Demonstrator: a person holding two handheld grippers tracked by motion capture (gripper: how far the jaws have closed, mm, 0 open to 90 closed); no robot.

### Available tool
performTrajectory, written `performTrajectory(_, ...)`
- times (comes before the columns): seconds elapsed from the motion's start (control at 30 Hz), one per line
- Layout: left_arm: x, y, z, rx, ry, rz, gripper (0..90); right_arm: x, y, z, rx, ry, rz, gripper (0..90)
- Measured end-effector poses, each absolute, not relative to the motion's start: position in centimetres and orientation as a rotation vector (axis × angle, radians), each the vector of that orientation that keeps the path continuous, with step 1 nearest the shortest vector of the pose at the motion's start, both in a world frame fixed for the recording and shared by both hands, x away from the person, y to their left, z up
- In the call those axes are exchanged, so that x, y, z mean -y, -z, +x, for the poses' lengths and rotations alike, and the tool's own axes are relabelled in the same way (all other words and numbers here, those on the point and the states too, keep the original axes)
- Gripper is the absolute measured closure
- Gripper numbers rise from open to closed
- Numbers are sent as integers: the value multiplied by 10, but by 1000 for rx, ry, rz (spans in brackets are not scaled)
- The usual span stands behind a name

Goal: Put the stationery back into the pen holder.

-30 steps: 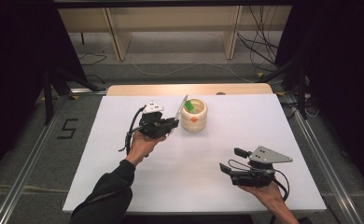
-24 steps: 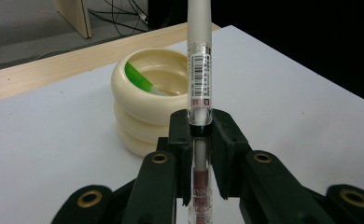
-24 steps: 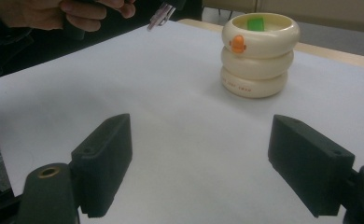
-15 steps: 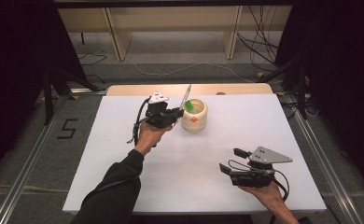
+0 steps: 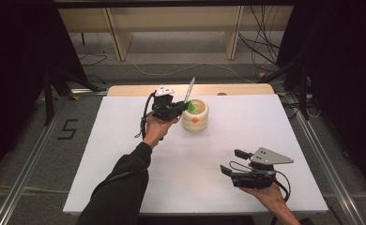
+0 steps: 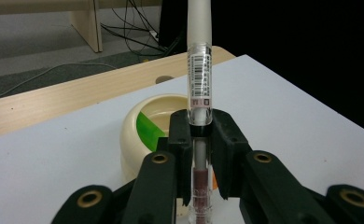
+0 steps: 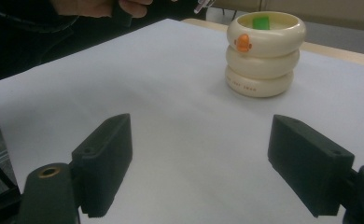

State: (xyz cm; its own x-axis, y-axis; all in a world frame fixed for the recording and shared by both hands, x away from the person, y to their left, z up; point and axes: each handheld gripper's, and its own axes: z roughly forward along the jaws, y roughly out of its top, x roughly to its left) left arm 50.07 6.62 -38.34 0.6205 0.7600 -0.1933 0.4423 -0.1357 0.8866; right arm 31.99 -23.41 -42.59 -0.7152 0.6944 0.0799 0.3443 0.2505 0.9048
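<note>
High view: the left tongs (image 5: 180,109), clamped on a pen (image 5: 189,90), hovered at the rim of a cream holder (image 5: 196,117) standing at about 12 o'clock on the white bench (image 5: 125,154). The pen rose steeply from the grip, its white barrel above and its clear end below, with its lower end near the holder's mouth, at about the cup's 9 o'clock. In the left gripper view the pads pressed both sides of the barcoded barrel (image 6: 199,88). The pick-up appeared done; the drop into the holder looked to be what was left (the pen was not yet released). The right tongs (image 5: 232,162) waited wide open and empty at about 5 o'clock, well apart from the holder, which stood at their 1 o'clock in the right gripper view (image 7: 264,51). Count: one pen, one three-ringed holder with one orange mark (image 7: 243,43), one green item (image 7: 262,22) already inside it, two tongs, and one bench.
</note>
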Motion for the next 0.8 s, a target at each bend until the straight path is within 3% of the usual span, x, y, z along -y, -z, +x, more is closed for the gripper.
performTrajectory(0.8, -38, 385, 529, -1007, -380, 1734, 790, 234, 427, 320, -2203, -1456, 940, 236)
